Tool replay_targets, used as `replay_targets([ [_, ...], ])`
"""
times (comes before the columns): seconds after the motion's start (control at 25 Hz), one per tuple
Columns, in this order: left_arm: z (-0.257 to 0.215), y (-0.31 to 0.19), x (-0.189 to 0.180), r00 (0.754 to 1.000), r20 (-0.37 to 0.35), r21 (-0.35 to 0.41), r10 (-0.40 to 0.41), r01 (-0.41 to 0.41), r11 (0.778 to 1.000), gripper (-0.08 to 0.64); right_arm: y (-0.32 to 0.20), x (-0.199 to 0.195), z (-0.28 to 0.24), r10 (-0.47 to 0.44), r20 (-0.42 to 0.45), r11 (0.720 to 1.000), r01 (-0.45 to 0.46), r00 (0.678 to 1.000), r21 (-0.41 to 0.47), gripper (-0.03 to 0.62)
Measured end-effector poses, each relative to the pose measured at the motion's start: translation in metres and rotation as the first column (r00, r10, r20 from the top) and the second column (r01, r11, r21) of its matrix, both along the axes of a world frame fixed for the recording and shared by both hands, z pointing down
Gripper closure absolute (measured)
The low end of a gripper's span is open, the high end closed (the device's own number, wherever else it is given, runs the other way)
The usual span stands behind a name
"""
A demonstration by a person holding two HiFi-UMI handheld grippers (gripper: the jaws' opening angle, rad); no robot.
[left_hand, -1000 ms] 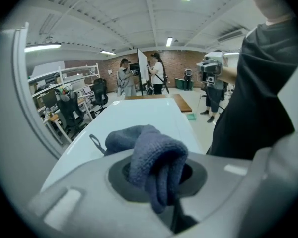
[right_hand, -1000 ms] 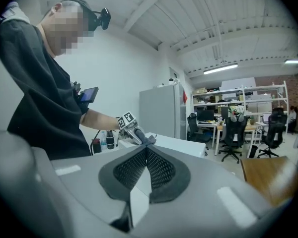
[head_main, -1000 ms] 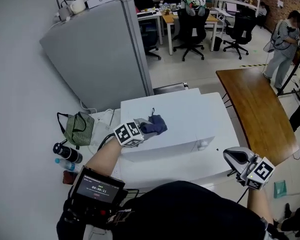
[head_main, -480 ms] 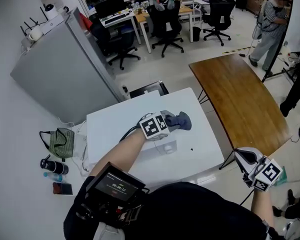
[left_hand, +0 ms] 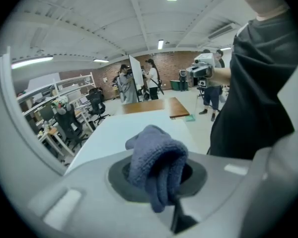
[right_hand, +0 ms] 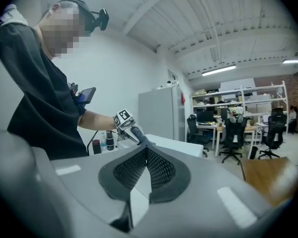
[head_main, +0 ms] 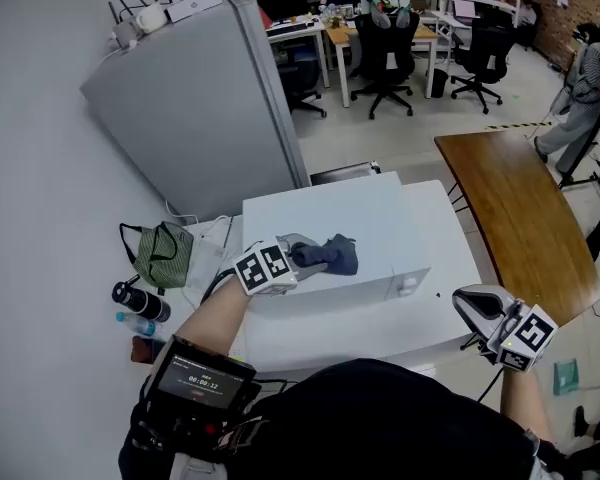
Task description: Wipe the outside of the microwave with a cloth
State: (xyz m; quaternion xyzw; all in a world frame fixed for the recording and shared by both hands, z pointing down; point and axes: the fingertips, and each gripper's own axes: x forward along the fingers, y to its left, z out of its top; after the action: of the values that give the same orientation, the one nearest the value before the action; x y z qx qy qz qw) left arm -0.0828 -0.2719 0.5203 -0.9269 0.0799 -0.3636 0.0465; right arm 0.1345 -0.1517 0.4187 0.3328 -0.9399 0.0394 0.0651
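The white microwave (head_main: pixel 370 218) sits on a white worktop (head_main: pixel 380 333). Its long axis runs left to right in the head view, and its front panel with 1 round knob (head_main: pixel 408 286) faces the person. The left gripper (head_main: pixel 302 258) rests over the microwave's top, near the front edge and toward its left end. Its jaws are closed on a dark blue cloth (head_main: pixel 332 255). The bunched cloth runs out from the jaws to the right, along the microwave's long side, and lies on the top surface. In the left gripper view the cloth (left_hand: pixel 156 162) is folded over itself and droops down between the 2 jaws, with the microwave's pale top (left_hand: pixel 114 133) stretching away beyond it.

The right gripper (head_main: pixel 470 303) is held off the worktop's right corner, well apart from the microwave. In the right gripper view its 2 mesh-faced jaws are pressed together with nothing between them (right_hand: pixel 145 170). That view also shows the left gripper (right_hand: pixel 126 125) across the microwave.

A tall grey cabinet (head_main: pixel 200 108) stands behind the worktop. A green bag (head_main: pixel 165 253) and a black bottle (head_main: pixel 138 301) lie left of the microwave, and a brown wooden table (head_main: pixel 515 218) stands to the right.
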Motion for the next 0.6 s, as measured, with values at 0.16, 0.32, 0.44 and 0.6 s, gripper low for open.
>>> replay_targets([
  [0.16,0.006,0.018,-0.132,0.989,0.008,-0.028,-0.151,0.151,0.988,0.502,0.002,-0.098,-0.008,-0.118,-0.02,0.993,0.118,0.993,0.0,0.586],
  [0.32,0.012,0.025,-0.188,0.977,-0.012,-0.042,-0.213,0.212,0.976,0.502,0.014,-0.155,-0.009,-0.19,-0.077,0.982,0.188,0.979,-0.026,0.586],
  [0.44,0.021,0.031,-0.179,0.983,-0.007,-0.042,-0.182,0.182,0.982,0.502,0.018,-0.158,-0.011,-0.186,-0.087,0.982,0.184,0.979,-0.031,0.586],
  [0.6,0.029,0.027,-0.13,0.993,0.038,-0.017,-0.113,0.114,0.993,0.503,0.015,-0.117,-0.011,-0.139,-0.084,0.99,0.139,0.987,-0.007,0.586],
])
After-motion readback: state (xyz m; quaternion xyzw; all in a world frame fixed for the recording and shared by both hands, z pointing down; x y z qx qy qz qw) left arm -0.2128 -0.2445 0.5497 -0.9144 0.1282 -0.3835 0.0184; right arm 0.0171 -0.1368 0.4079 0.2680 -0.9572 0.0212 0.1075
